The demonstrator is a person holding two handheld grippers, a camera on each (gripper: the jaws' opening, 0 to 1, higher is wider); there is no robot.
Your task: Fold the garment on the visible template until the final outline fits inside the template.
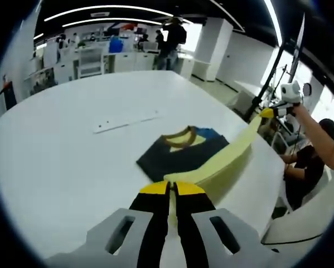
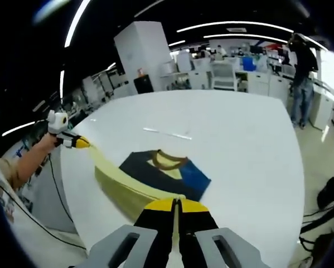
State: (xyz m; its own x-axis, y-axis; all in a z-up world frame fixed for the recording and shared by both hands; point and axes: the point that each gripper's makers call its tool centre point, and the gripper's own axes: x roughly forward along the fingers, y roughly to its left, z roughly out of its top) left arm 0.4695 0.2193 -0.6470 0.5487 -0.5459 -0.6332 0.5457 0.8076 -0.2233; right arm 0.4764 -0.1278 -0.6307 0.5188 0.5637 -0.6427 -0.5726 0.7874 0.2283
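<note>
Left gripper (image 1: 172, 188) and right gripper (image 2: 176, 203) both clamped on the garment's yellow edge (image 1: 233, 151), stretched taut between them. Rest of garment (image 2: 164, 167) lying flat on surface (image 2: 239, 134) just ahead of each gripper, equally near; fold direction likely forward.

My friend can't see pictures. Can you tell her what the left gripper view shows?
The left gripper, shut on the pale yellow edge of a garment, lifts it off a white table. The right gripper holds the far end.
</note>
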